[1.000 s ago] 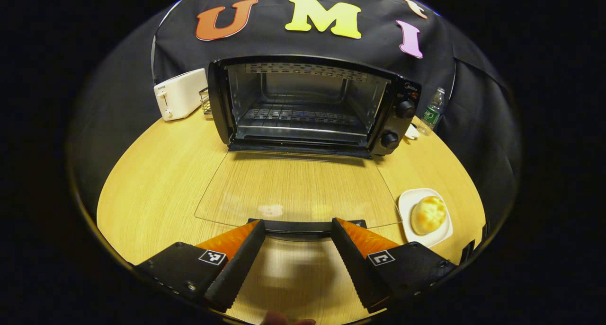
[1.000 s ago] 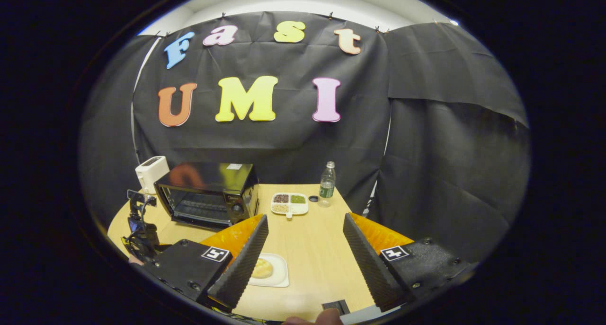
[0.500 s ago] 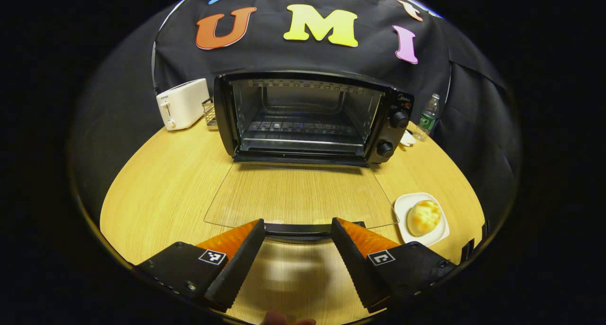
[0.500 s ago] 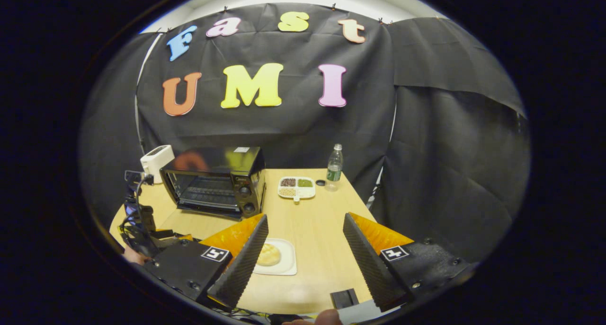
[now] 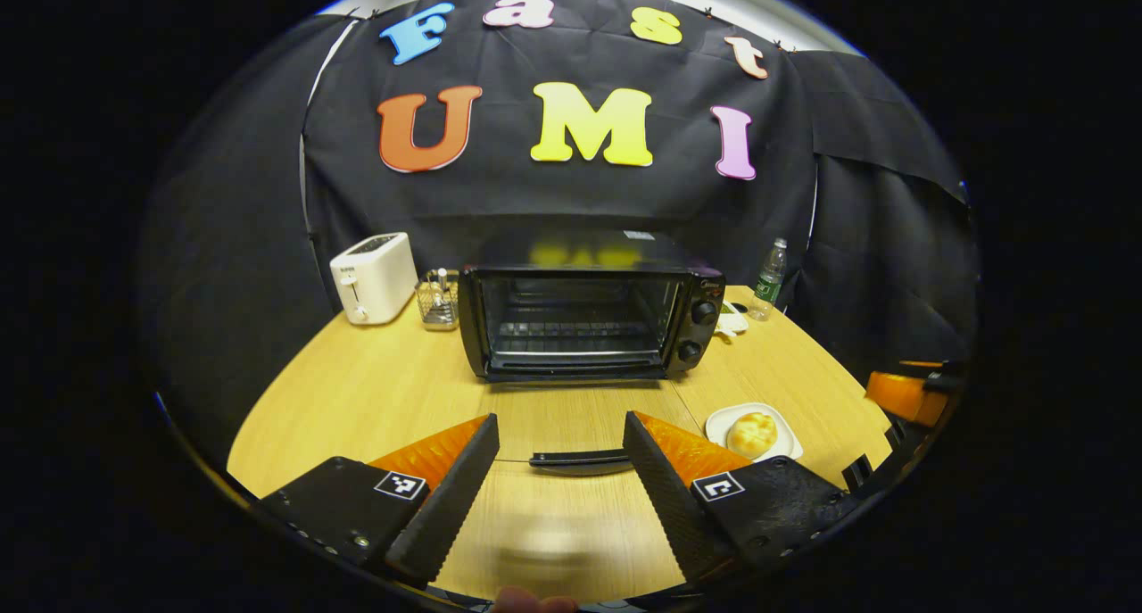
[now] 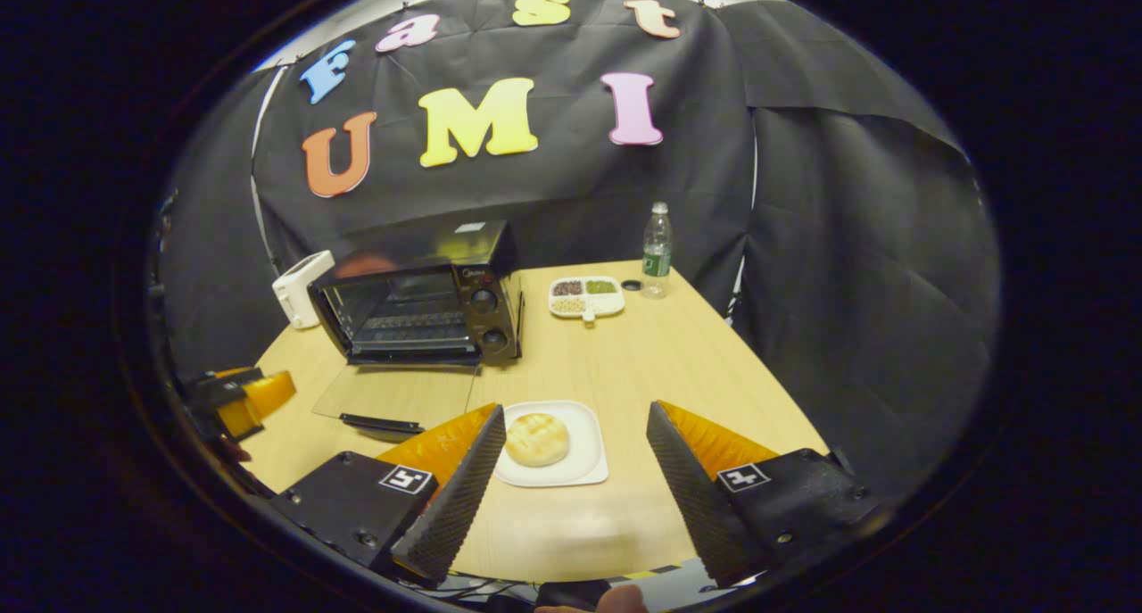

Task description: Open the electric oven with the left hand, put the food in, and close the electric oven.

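Left gripper (image 5: 560, 443): I have pulled it back from the door handle (image 5: 580, 459), fingers spread, empty. Oven (image 5: 584, 318): door down, opening done. Right gripper (image 6: 575, 448): spread, hovering near bun (image 6: 536, 439) on plate (image 6: 584, 466). Loading and closing remain.

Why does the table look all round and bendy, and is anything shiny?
In both views the fisheye lens curves the table edge. In the left gripper view the oven top mirrors the wall, and in the right gripper view its open glass door is see-through, showing the wood beneath.
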`<state>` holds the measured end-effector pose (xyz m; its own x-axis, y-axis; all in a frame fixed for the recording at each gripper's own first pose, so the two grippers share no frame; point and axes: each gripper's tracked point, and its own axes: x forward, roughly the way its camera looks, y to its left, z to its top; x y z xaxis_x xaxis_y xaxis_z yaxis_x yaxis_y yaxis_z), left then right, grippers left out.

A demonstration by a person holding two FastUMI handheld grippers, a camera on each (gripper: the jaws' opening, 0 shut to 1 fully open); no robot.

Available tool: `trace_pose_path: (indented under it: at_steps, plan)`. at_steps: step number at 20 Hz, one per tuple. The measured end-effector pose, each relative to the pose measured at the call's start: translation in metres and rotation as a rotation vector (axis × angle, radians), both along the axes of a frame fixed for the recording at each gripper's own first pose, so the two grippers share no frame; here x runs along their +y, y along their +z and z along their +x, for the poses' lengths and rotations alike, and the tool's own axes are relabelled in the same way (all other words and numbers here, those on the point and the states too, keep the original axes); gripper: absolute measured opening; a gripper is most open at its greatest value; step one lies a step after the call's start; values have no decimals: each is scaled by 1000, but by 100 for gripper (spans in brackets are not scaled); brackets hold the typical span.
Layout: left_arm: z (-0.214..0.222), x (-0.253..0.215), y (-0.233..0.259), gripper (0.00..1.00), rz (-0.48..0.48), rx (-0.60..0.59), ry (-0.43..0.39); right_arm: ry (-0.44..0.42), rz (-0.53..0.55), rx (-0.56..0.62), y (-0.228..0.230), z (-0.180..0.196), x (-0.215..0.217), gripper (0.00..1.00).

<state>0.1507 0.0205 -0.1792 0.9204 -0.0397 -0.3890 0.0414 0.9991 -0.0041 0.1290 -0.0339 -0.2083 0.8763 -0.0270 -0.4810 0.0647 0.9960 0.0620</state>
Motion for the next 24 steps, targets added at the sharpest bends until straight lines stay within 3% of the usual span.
trace_pose_path:
  at_steps: [5, 10, 15, 21, 24]
  plan:
    - [-14, 11, 45, 93, 44, -77, -13, 20, 29, 77, -71, 27, 28, 99]
    - [-28, 18, 48, 93, 77, -83, -23, 8, 36, 145, -130, 44, 43, 99]
    - [-38, 28, 26, 95, 68, -16, 6, 2, 2, 176, -160, 61, 47, 98]
    - [-40, 37, 22, 95, 69, -2, 32, -3, -10, 178, -165, 71, 48, 96]
    - [-39, 35, 25, 95, 62, -9, 29, -5, 3, 182, -161, 68, 47, 79]
